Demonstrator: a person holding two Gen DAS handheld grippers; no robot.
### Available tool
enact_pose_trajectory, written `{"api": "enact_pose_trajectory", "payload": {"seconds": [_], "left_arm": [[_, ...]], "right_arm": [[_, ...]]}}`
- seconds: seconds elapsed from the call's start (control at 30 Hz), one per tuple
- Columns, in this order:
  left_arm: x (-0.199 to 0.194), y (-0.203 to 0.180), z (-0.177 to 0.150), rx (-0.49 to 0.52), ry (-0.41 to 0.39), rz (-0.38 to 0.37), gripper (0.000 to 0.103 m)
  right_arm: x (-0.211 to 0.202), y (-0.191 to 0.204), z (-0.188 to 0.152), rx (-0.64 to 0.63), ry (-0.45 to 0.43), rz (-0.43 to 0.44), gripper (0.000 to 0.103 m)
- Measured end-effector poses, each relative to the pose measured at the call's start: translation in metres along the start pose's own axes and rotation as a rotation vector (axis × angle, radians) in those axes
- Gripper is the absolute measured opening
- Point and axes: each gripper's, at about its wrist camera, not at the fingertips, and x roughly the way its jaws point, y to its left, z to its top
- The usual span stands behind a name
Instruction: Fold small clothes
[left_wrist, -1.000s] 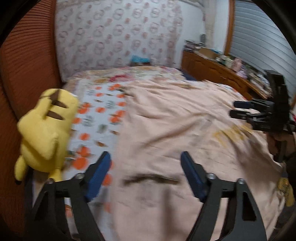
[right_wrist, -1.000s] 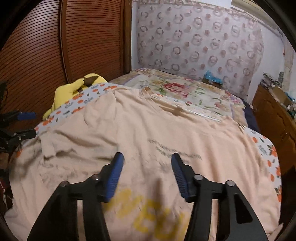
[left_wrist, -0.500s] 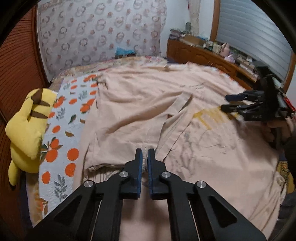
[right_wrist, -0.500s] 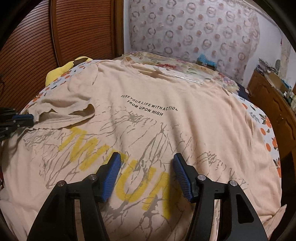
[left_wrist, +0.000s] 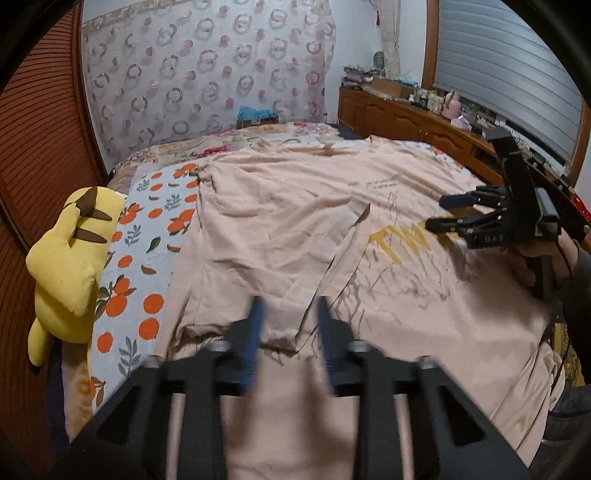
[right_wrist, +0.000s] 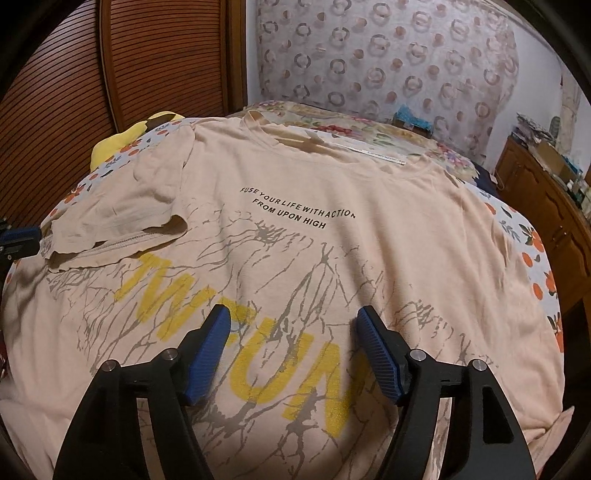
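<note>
Peach T-shirt (right_wrist: 332, 258) lies spread on the bed (left_wrist: 155, 229), left sleeve (right_wrist: 122, 221) folded inward; your left gripper (left_wrist: 288, 325) and right gripper (right_wrist: 291, 350) hover above it, jaws apart, empty.

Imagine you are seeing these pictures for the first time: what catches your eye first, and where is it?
The big peach cotton T-shirt with yellow block letters and a grey crack print fills the bed, its left sleeve folded inward over the chest. A yellow plush toy with brown stripes sits at the bed's left edge against the wooden slatted wall. Both blue-padded claws hang open over the shirt's hem, the left claw and the right claw.
</note>
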Motion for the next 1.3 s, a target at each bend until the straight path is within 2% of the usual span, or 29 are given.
{"api": "enact_pose_trajectory", "payload": {"seconds": [0.03,0.1,0.13,0.47,0.63,0.83,1.0,1.17,1.3], "left_arm": [[0.000,-0.002,0.000,-0.001,-0.006,-0.003,0.053],[0.001,-0.003,0.001,-0.004,-0.010,-0.013,0.084],[0.002,-0.002,0.001,-0.014,-0.013,-0.025,0.086],[0.026,-0.001,-0.001,-0.051,0.040,0.002,0.086],[0.044,0.000,-0.005,-0.050,0.099,0.018,0.086],[0.050,-0.003,-0.004,-0.017,0.104,0.055,0.087],[0.052,-0.003,-0.002,-0.015,0.106,0.056,0.091],[0.052,-0.004,-0.002,-0.014,0.106,0.056,0.091],[0.052,-0.004,-0.002,-0.016,0.106,0.056,0.091]], "right_arm": [[0.000,0.000,0.000,0.000,0.000,0.000,0.073],[0.000,0.000,0.000,-0.001,0.000,0.001,0.074],[0.000,0.000,0.000,-0.001,0.000,0.002,0.074],[0.001,-0.001,-0.001,-0.005,0.000,0.004,0.076],[0.001,0.000,-0.001,-0.005,-0.001,0.003,0.077],[0.001,-0.001,-0.001,-0.007,-0.001,0.002,0.077],[-0.002,-0.003,-0.003,-0.007,-0.003,-0.002,0.077],[-0.037,-0.025,-0.016,0.038,-0.059,-0.009,0.077],[-0.073,-0.062,-0.036,0.106,-0.099,-0.089,0.077]]}}
